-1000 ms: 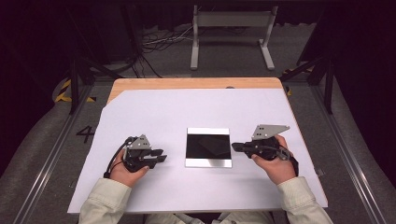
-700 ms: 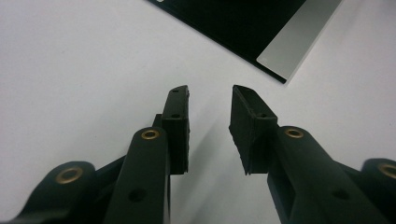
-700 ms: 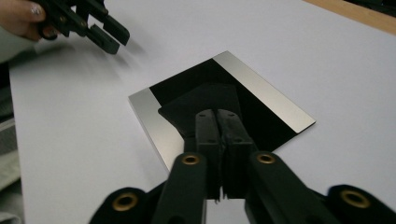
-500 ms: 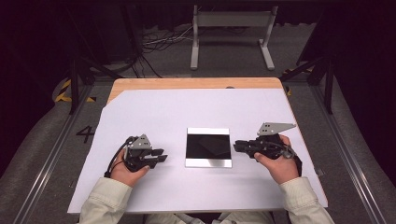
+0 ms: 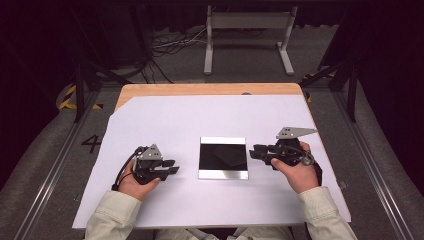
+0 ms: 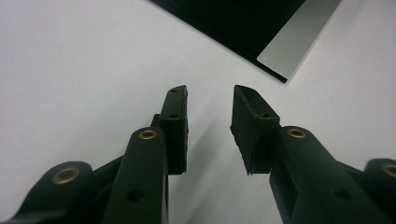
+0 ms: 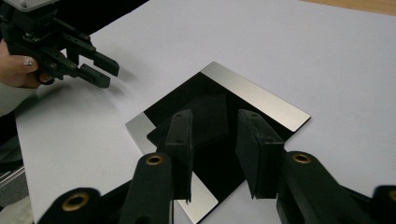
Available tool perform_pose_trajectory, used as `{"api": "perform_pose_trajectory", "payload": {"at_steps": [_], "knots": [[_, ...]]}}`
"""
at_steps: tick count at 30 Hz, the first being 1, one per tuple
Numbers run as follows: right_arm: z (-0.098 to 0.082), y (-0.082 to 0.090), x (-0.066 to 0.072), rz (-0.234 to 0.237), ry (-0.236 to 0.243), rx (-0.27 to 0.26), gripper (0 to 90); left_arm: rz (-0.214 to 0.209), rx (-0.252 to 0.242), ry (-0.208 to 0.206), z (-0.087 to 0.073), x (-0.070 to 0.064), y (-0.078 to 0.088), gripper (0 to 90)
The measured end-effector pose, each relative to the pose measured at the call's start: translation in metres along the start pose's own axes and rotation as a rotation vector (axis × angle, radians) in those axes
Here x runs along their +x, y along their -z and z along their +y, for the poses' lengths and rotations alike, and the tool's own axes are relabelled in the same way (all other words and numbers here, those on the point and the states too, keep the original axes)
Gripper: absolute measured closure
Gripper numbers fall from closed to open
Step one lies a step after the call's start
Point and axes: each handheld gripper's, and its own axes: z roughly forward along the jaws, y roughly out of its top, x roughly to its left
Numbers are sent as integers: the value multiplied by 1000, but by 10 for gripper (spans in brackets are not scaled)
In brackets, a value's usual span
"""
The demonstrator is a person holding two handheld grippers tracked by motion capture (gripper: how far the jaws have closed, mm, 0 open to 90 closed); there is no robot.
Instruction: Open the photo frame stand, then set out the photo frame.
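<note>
Flanking a dark square plate, the left gripper and the right gripper rest low on a white sheet.

Nearest the person, each hand holds its gripper with the jaws parted and empty; the right gripper's jaws have just been opening. Between the two, apart from both, the plate lies flat at mid-sheet: a glossy black face that mirrors dark shapes, with brushed silver strips along two opposite edges. Beyond the sheet's far edge a strip of wooden tabletop shows.
</note>
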Motion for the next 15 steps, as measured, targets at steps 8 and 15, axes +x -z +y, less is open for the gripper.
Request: {"api": "perform_pose_trajectory", "payload": {"at_steps": [8,15], "knots": [[-1,-4,-5,-39,-21,-14,594,0,0,-1,0,0,0,665],[0,-10,-9,-49,-49,-1,542,1,2,2,0,0,-1,656]]}}
